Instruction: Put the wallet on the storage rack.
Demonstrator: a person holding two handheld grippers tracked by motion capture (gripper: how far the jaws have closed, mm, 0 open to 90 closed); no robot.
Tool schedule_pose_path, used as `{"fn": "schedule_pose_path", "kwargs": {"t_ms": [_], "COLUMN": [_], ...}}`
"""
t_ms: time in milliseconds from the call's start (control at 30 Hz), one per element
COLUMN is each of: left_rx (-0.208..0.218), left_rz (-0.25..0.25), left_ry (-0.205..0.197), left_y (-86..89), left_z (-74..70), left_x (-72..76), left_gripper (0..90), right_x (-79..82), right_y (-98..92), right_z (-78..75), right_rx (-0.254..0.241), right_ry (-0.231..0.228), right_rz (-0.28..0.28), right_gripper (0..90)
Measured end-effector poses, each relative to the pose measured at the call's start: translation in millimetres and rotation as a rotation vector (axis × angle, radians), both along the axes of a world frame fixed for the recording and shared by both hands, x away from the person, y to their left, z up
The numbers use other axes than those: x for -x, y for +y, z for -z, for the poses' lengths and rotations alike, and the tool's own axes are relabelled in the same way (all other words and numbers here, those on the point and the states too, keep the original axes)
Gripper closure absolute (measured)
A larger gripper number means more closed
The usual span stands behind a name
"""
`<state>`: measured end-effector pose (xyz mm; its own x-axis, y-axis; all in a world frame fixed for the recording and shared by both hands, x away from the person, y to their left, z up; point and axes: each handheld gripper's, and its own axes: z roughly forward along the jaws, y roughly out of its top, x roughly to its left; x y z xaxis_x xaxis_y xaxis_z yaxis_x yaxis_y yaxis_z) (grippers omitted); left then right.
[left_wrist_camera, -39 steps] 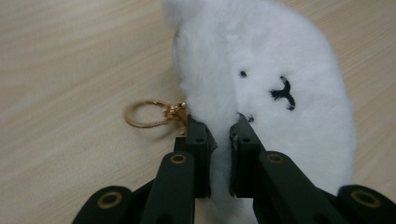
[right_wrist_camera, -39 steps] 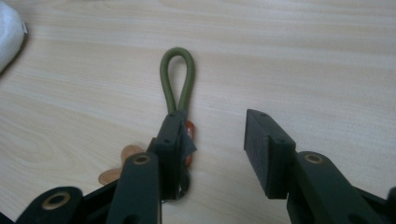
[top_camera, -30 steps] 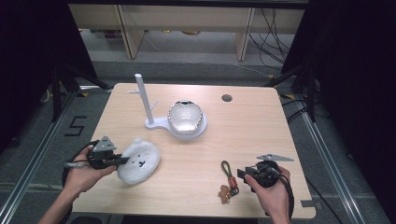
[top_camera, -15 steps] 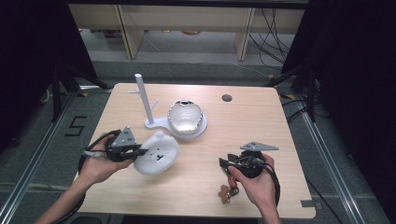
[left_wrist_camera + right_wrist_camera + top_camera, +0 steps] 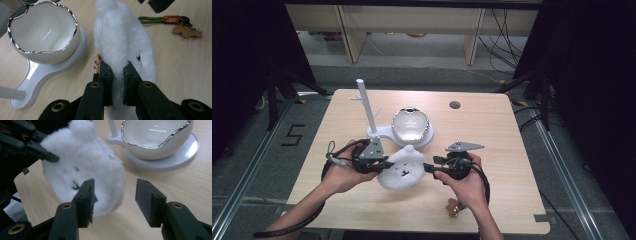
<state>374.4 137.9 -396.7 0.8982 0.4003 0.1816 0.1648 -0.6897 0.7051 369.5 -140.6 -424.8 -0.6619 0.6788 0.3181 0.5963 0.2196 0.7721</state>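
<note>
A white fluffy pouch [image 5: 404, 170] hangs just above the table's middle, with my left gripper [image 5: 387, 164] shut on its edge. In the left gripper view the jaws [image 5: 117, 67] pinch the fur beside a small gold zip pull [image 5: 98, 61]. My right gripper [image 5: 428, 167] faces the pouch from the right; its jaws have just been opening. In the right gripper view they [image 5: 115, 187] stand wide apart, and the pouch [image 5: 82, 167] bulges into the gap without touching the pads.
A white silver-rimmed bowl [image 5: 410, 125] sits on a white stand with an upright post [image 5: 364, 105] just behind the pouch. A keychain with a green strap and brown charm [image 5: 455, 207] lies near the front edge. A round hole [image 5: 455, 105] marks the table's back right.
My left gripper carried the pouch up and right, from the front left to the middle. My right gripper moved left, away from the keychain, and opened wider.
</note>
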Motion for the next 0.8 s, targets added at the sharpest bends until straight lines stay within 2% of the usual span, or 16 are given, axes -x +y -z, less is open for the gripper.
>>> {"fn": "schedule_pose_path", "kwargs": {"t_ms": [33,67,100,133,200,267,300,333,433,533,567,667,700,733,767,800], "left_rx": [-0.011,-0.001,0.002,0.006,0.0,0.012,0.008,0.015,0.016,0.011,0.006,0.016,0.024,0.028,0.034,0.029], "left_rz": [0.007,0.016,0.016,0.02,0.027,0.035,0.036,0.039,0.046,0.05,0.051,0.044,0.039,0.035,0.032,0.031], "left_ry": [-0.008,0.001,-0.001,-0.002,-0.014,-0.01,-0.017,-0.014,-0.02,-0.033,-0.033,-0.027,-0.023,-0.025,-0.024,-0.025], "left_y": [-1.8,-3.9,-5.4,-6.7,-8.2,-9.9,-10.3,-11.0,-12.5,-13.5,-13.4,-13.0,-12.5,-11.8,-11.3,-10.4], "left_z": [-0.7,-0.8,-1.2,-1.6,-3.2,-4.1,-4.8,-5.2,-6.5,-7.9,-8.3,-6.9,-6.1,-5.6,-4.9,-5.0], "left_x": [-0.5,-0.1,0.0,0.1,0.1,1.4,2.0,2.8,4.6,4.2,3.6,2.5,2.0,1.4,0.9,-0.1], "left_gripper": [80.1,80.1,80.1,80.0,80.1,80.1,80.1,80.0,80.1,80.0,80.0,79.8,79.7,79.6,79.4,79.1], "right_x": [-1.0,-3.6,-3.9,-5.9,-5.7,-8.2,-6.6,-8.8,-10.5,-10.4,-10.5,-11.6,-11.4,-8.3,-10.6,-8.4], "right_y": [1.4,1.6,3.9,3.8,6.4,6.8,8.2,7.2,5.8,7.0,7.0,5.1,5.1,5.6,4.7,5.6], "right_z": [-0.1,0.4,0.7,1.2,1.4,3.0,2.9,3.8,4.2,5.7,6.2,7.1,6.9,5.5,6.6,5.5], "right_rx": [-0.006,0.005,-0.002,0.022,0.034,0.047,0.034,0.047,0.058,0.02,0.016,0.041,0.031,0.02,0.034,0.023], "right_ry": [0.005,-0.012,-0.007,-0.026,-0.016,-0.04,-0.018,-0.041,-0.036,-0.004,-0.005,-0.057,-0.046,-0.017,-0.069,-0.046], "right_rz": [-0.002,-0.013,-0.02,-0.028,-0.036,-0.066,-0.054,-0.065,-0.063,-0.083,-0.082,-0.095,-0.107,-0.089,-0.112,-0.1], "right_gripper": [47.0,46.2,45.3,44.4,44.0,44.0,44.0,44.3,45.1,52.1,55.0,65.9,68.5,71.3,73.1,74.3]}}
